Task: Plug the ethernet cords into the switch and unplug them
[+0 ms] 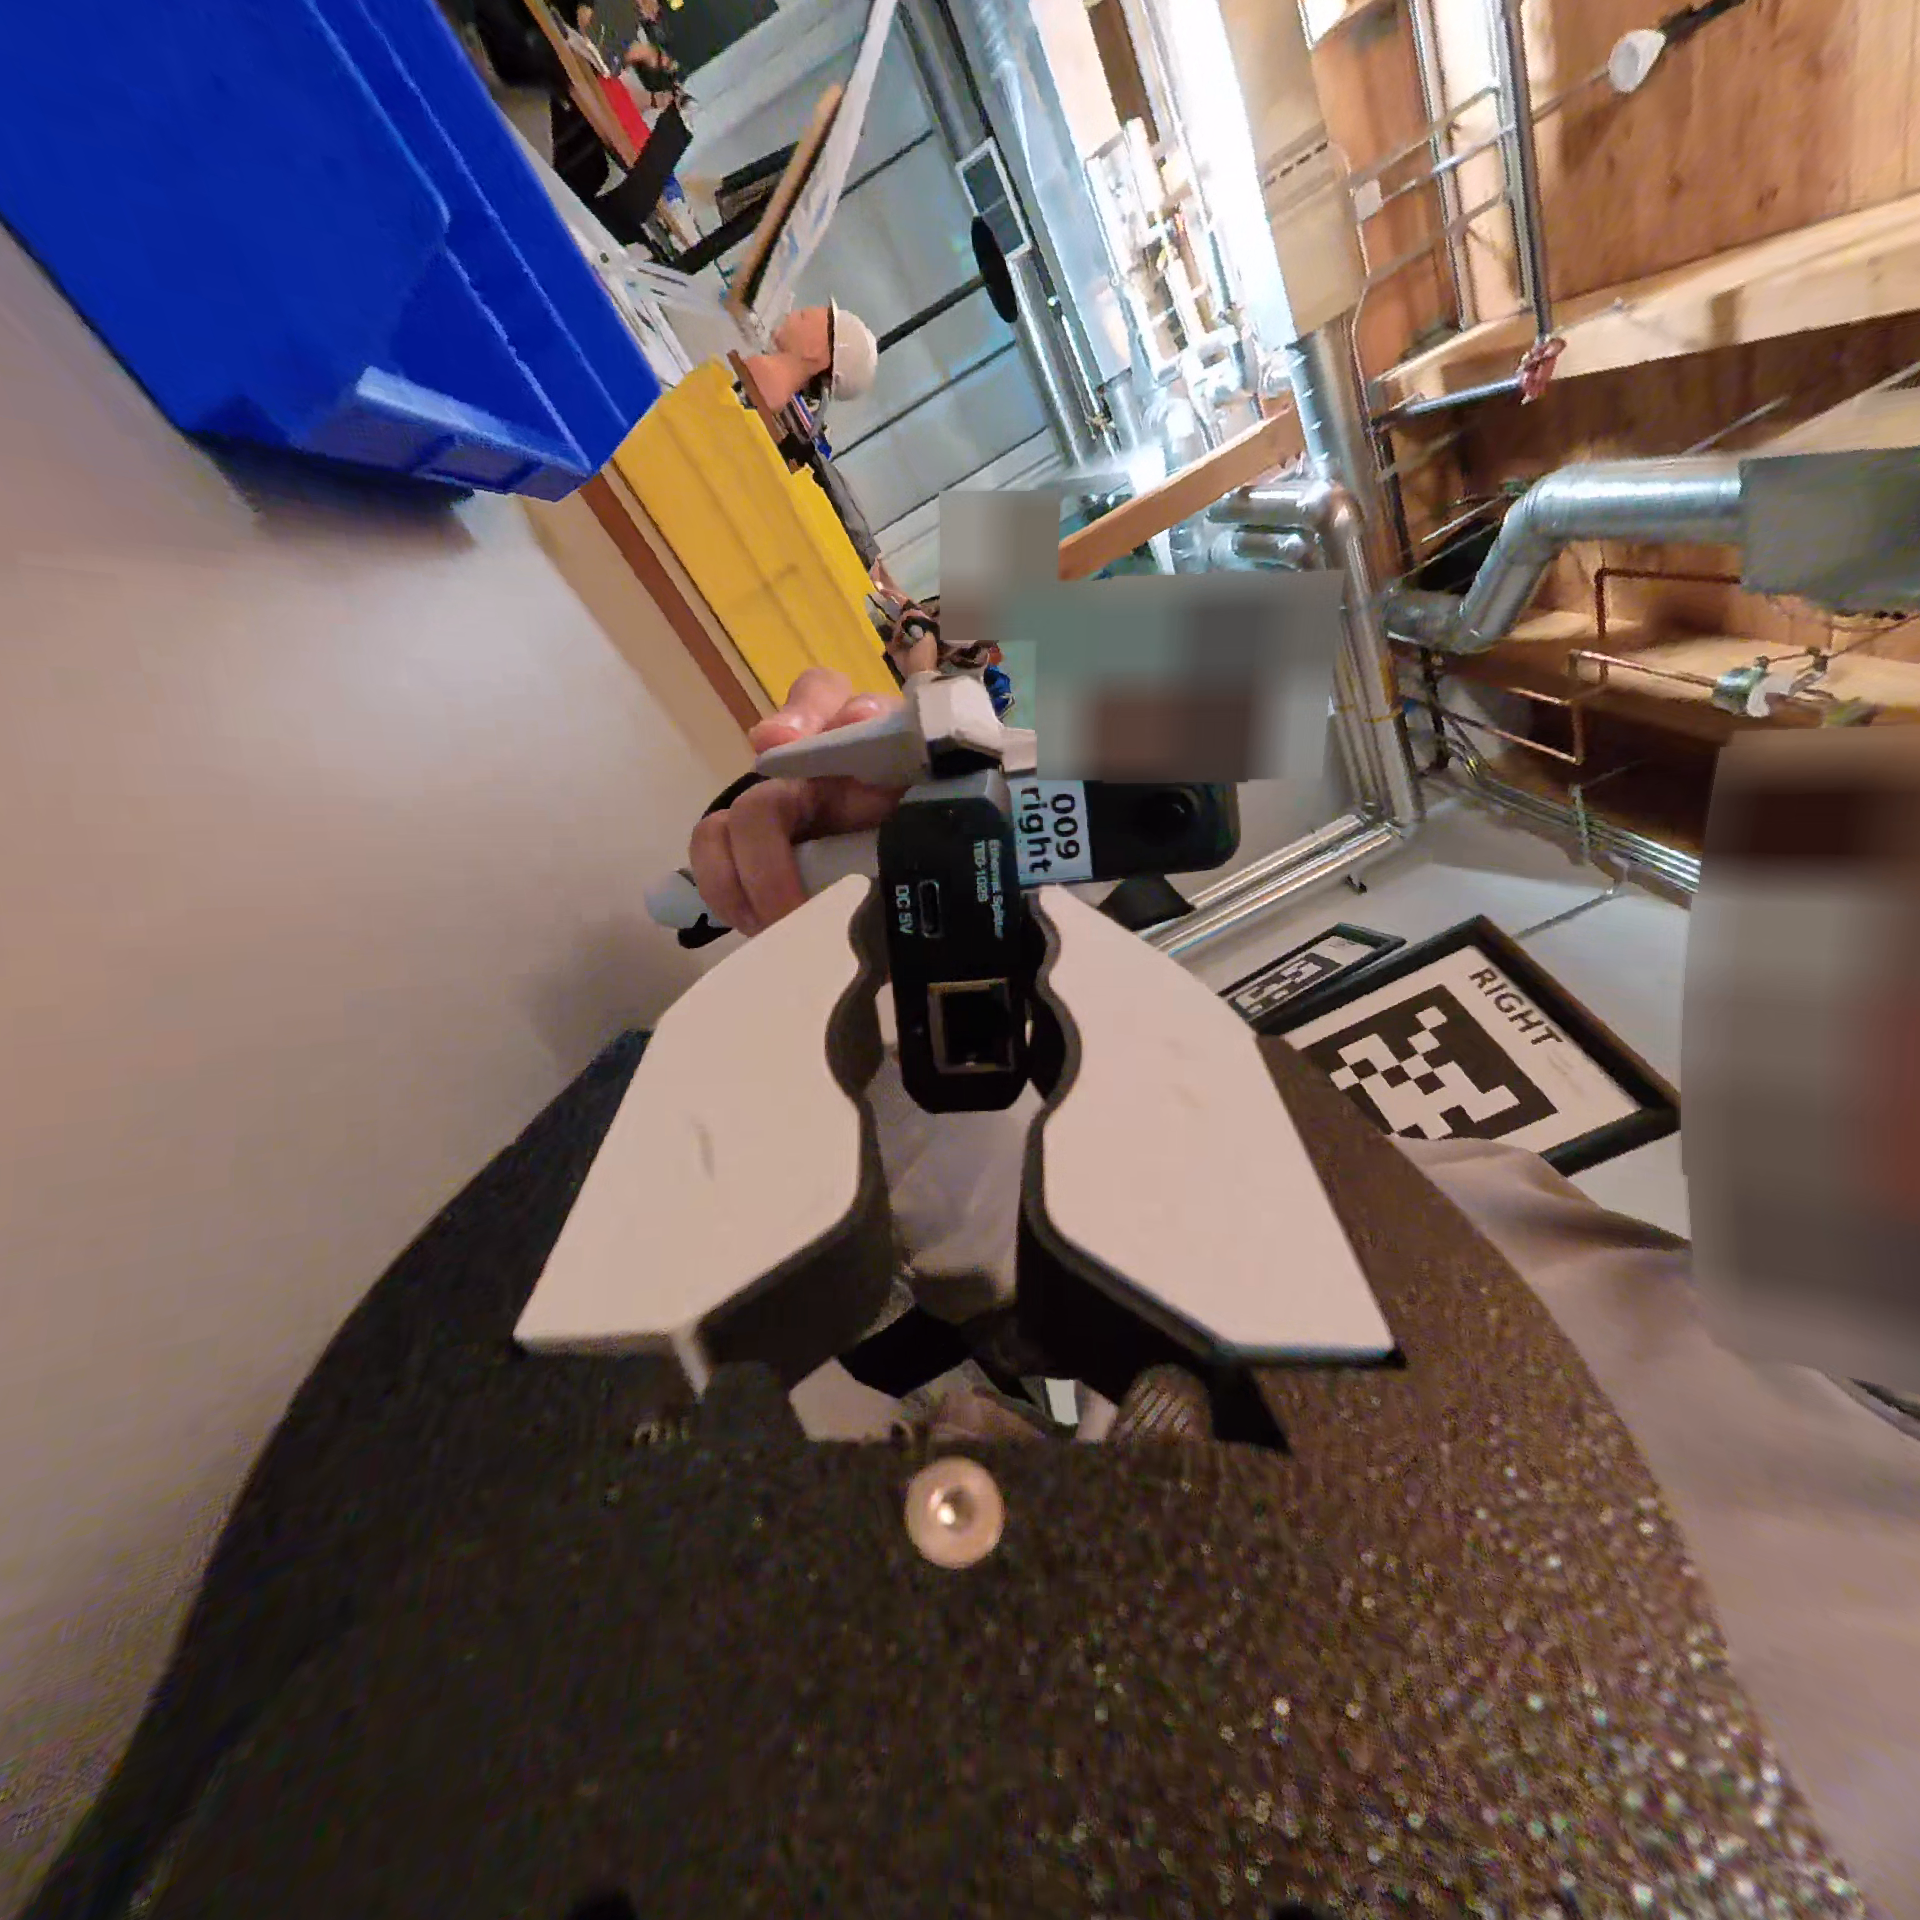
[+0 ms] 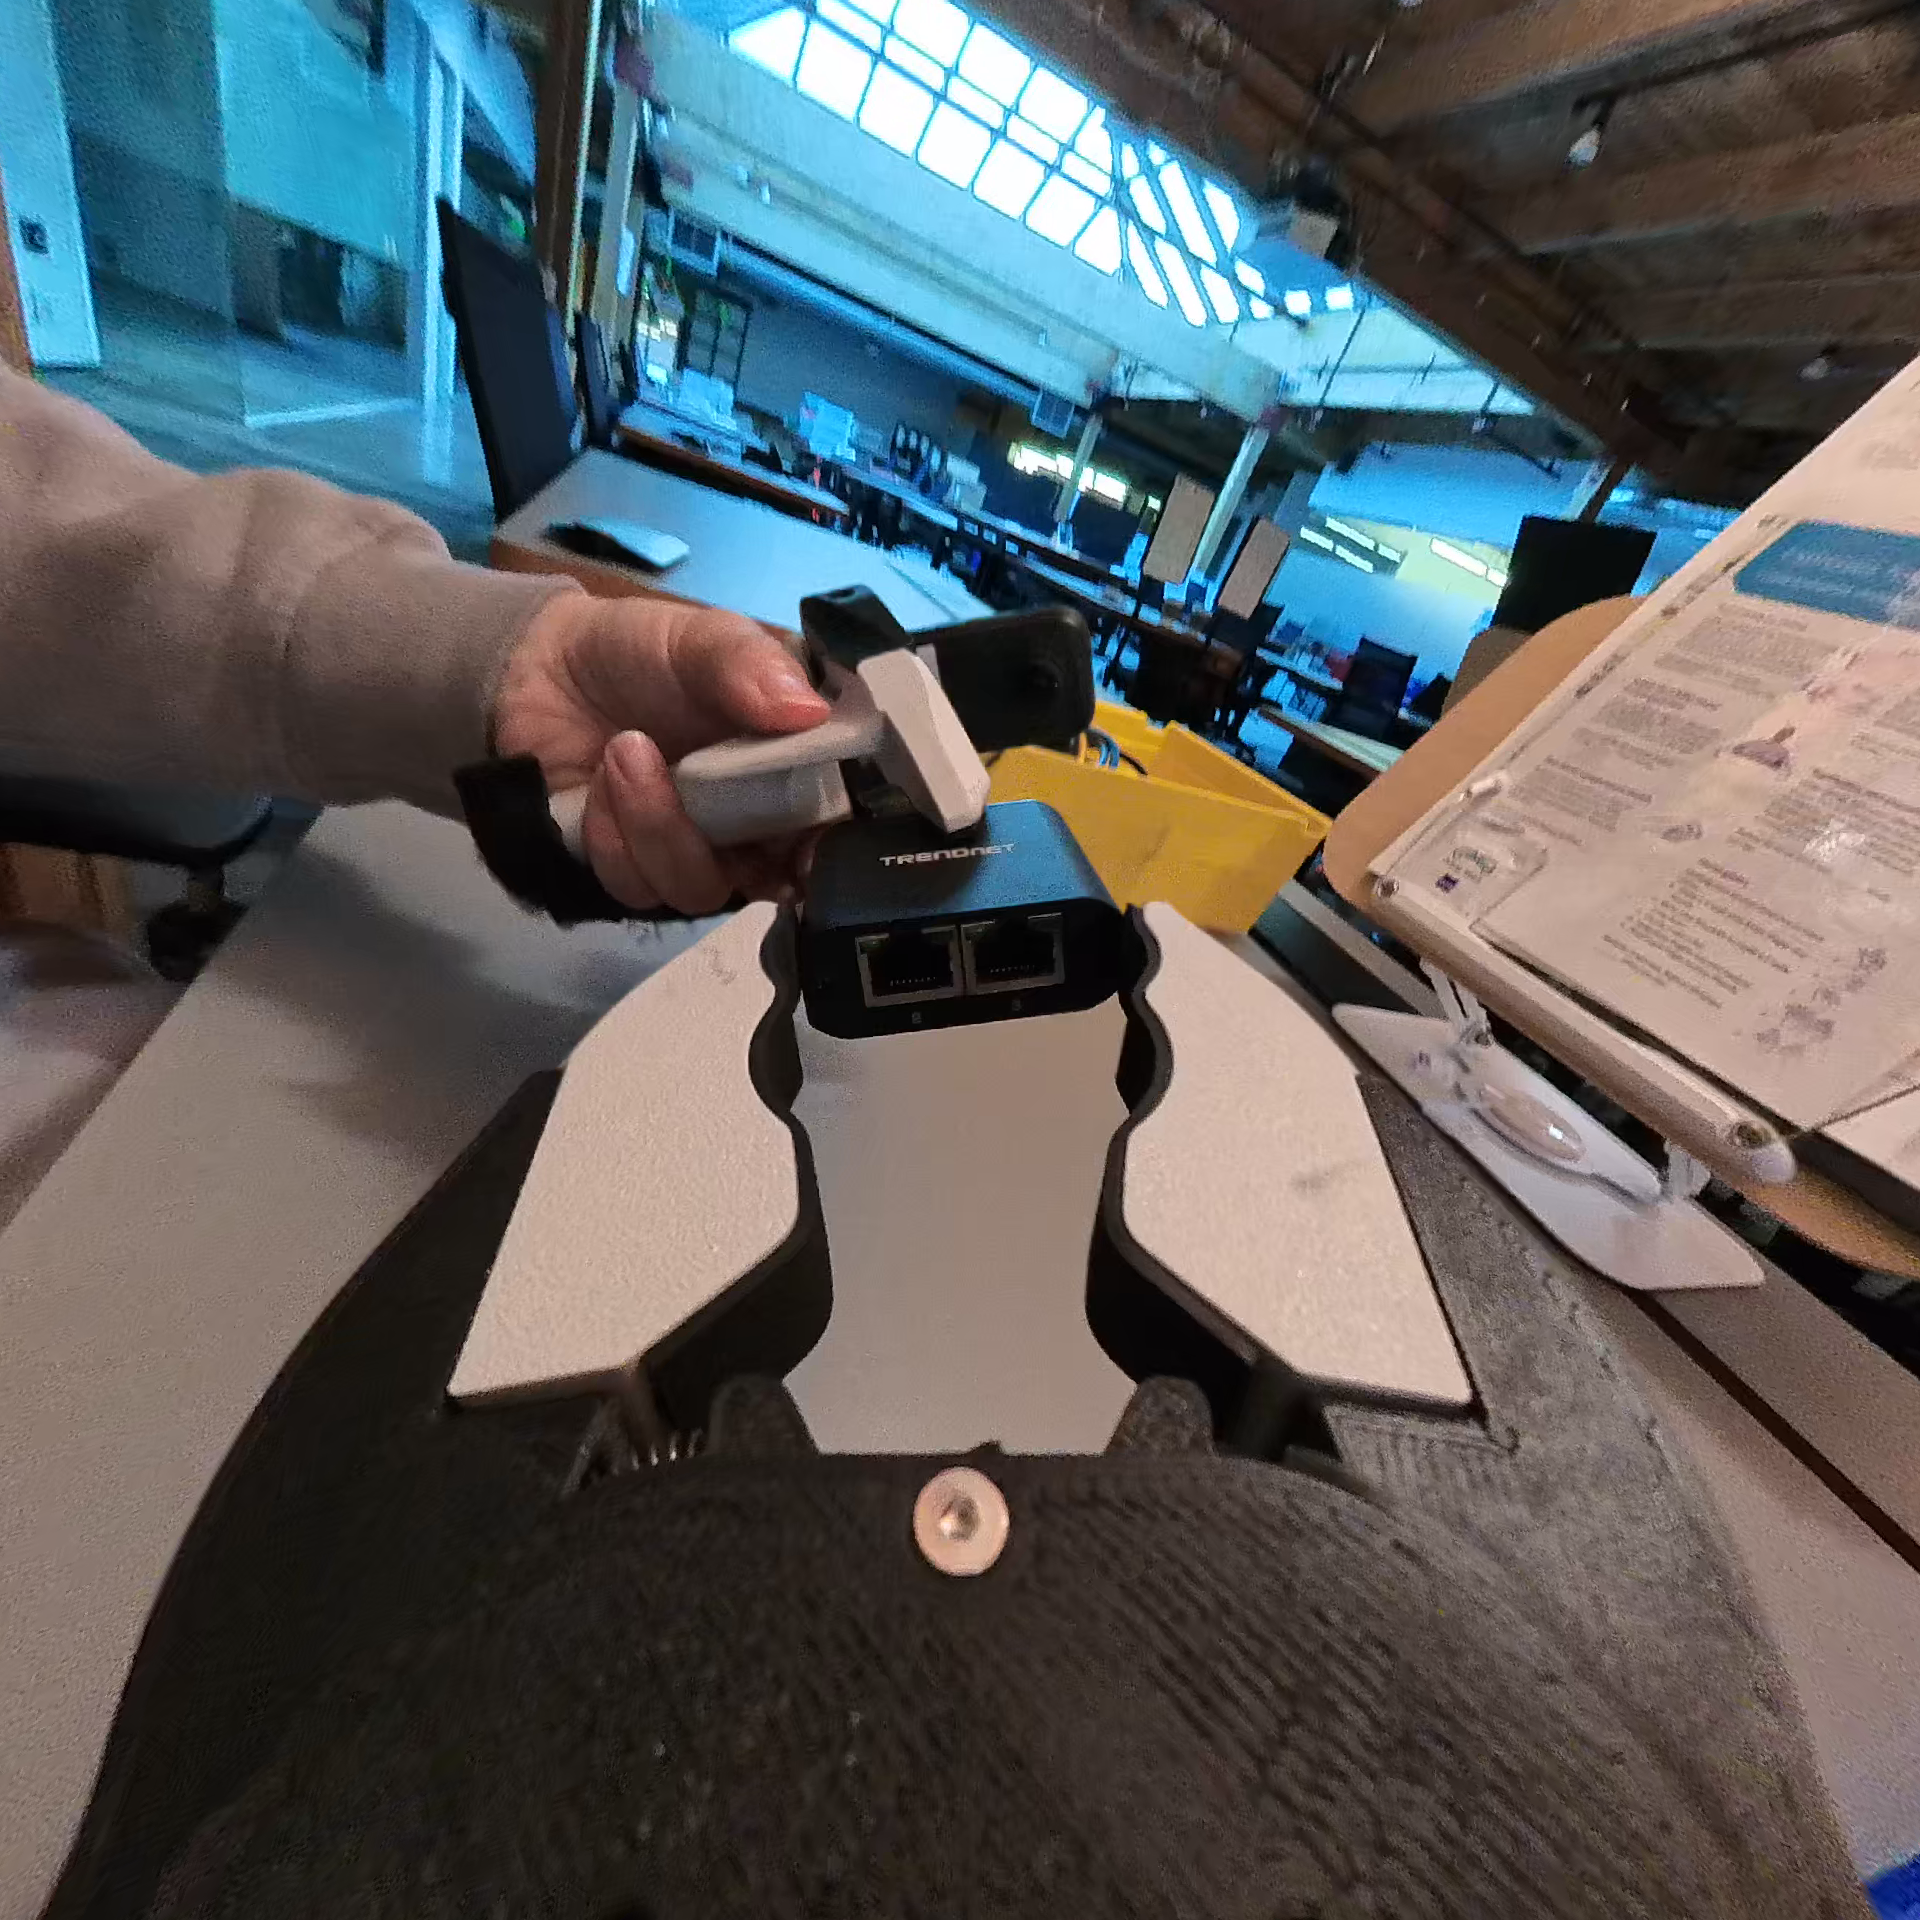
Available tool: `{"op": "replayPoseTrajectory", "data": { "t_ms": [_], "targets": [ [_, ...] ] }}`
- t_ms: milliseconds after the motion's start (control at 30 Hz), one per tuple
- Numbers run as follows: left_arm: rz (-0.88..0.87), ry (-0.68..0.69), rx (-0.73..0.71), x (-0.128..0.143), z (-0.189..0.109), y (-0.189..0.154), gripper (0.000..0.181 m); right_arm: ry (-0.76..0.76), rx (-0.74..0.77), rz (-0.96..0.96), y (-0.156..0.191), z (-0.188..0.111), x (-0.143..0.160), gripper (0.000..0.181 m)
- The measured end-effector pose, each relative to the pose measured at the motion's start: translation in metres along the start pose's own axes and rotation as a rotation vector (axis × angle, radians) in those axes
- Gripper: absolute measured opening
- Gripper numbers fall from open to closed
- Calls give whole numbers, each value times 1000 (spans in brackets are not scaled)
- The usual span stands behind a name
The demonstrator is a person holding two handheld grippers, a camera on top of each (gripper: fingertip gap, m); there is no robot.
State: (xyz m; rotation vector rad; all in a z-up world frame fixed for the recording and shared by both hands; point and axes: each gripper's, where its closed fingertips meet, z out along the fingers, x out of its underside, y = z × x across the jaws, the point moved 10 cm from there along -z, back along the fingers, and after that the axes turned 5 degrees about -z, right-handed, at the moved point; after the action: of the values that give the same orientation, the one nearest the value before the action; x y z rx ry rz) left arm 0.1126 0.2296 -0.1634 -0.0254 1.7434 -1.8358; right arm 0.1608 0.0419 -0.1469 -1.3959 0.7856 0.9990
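Small black switch (image 1: 961,966) held in the air above the pale surface (image 2: 208,1195), clamped at one end in the left gripper (image 1: 951,1023), jaws nearly closed on its sides. Right gripper (image 2: 961,966) wider, jaws flanking the two-port end, contact unclear. No cords visible. Likely light, rigid, smooth-cased; best gripped on flat sides, ports clear. Yellow bin (image 2: 1164,821) behind switch.

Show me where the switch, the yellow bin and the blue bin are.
switch (image 2: 961,920): right wrist view, front face with two ports.
yellow bin (image 2: 1164,821): right wrist view, its side wall.
blue bin (image 1: 312,239): left wrist view, its side wall.
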Motion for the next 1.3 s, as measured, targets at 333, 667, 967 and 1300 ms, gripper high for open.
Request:
{"op": "replayPoseTrajectory", "data": {
  "t_ms": [333,667,967,1300],
  "targets": [
    [-95,57,10,-1,12,-1,23,29,-5,-41,9,9,4,69],
    [-124,-137,-72,1,15,-2,22,-27,129,27,2,6,6,70],
    [-95,-79,-101,-3,16,-11,23,-27,87,80,0,4,9,66],
    [-56,-101,-179,-6,17,-18,23,1,78,118,-2,4,11,64]
  ]
}}
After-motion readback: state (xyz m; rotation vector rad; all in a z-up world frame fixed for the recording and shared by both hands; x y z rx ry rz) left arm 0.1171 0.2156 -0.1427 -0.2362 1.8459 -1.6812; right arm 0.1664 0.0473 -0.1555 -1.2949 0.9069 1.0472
